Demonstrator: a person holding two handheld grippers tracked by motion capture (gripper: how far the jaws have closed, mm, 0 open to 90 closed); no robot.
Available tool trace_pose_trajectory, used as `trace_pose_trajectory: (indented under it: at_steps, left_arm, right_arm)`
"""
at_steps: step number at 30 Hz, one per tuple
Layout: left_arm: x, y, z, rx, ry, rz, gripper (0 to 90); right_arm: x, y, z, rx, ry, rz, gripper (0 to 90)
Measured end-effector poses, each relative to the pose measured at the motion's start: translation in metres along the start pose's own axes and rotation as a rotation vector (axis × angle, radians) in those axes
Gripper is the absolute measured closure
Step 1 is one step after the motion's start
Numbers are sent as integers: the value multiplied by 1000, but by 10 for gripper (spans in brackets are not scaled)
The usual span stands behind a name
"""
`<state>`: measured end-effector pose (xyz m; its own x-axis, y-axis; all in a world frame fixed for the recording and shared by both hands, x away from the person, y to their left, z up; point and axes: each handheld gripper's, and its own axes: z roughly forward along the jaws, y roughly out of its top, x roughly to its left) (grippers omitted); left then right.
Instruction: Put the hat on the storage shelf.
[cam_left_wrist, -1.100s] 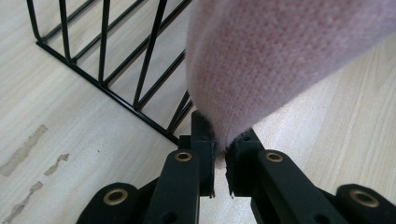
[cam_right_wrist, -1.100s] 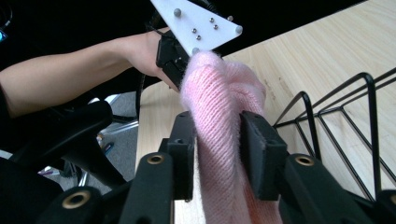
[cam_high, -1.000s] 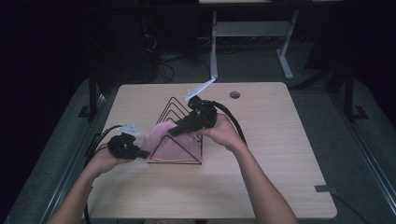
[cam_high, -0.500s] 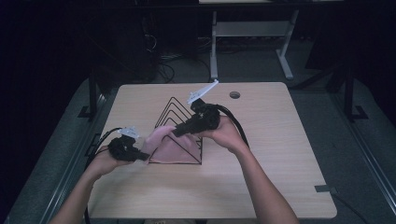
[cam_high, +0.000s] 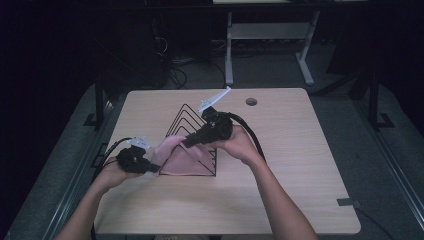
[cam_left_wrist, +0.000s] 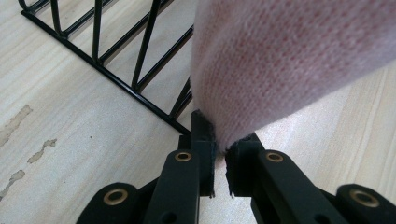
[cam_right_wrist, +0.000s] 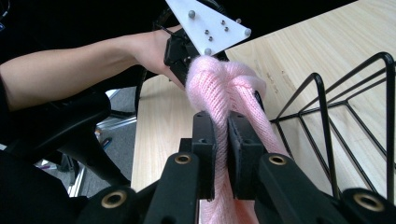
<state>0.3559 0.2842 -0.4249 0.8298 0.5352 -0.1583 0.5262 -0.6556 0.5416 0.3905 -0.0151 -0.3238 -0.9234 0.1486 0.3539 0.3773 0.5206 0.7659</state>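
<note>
At a pale wooden table (cam_high: 300, 165), we hold a pink knitted cloth (cam_high: 182, 159) stretched between two hand-held grippers, beside and partly over a black wire rack (cam_high: 192, 131) of triangular dividers. The left gripper (cam_high: 150, 167) is clamped on the cloth's near edge at the rack's front left corner; the right gripper (cam_high: 186, 143) pinches a higher fold above the rack, jaws closed on the knit.

We judge the step in hand to be draping or threading the cloth onto the rack, with the fabric lifted clear and not yet settled on any one divider. The next move, as we read it, calls for both hands to travel together so the cloth stays taut, and for the right hand to bring its fold down over a wire without snagging the loose knit on the rack's tips.

The high view gives the layout: the rack mid-table, cloth spread across its front face. The left gripper view adds the close grip, its jaws (cam_left_wrist: 219, 154) biting a thin edge of cloth (cam_left_wrist: 289, 60) just beside the rack's base wire (cam_left_wrist: 116, 84). The right gripper view shows the cloth bunched into a rope (cam_right_wrist: 229, 93) between its jaws, running off to the other gripper's grey plate (cam_right_wrist: 210, 23).
</note>
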Motion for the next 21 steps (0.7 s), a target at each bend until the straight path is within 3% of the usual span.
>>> trace_pose_trajectory:
  at_steps: [7, 11, 21]
  left_arm:
    - [-3, 0, -4, -24, -6, -6, 780]
    - [-5, 2, -7, -21, -10, 3, 689]
    - [-6, 7, -11, -10, -8, 15, 648]
  right_arm:
    - [3, -3, -3, -27, -7, -8, 718]
    - [6, -5, -10, -37, -19, -1, 661]
    - [7, -6, -30, -46, -54, 5, 524]
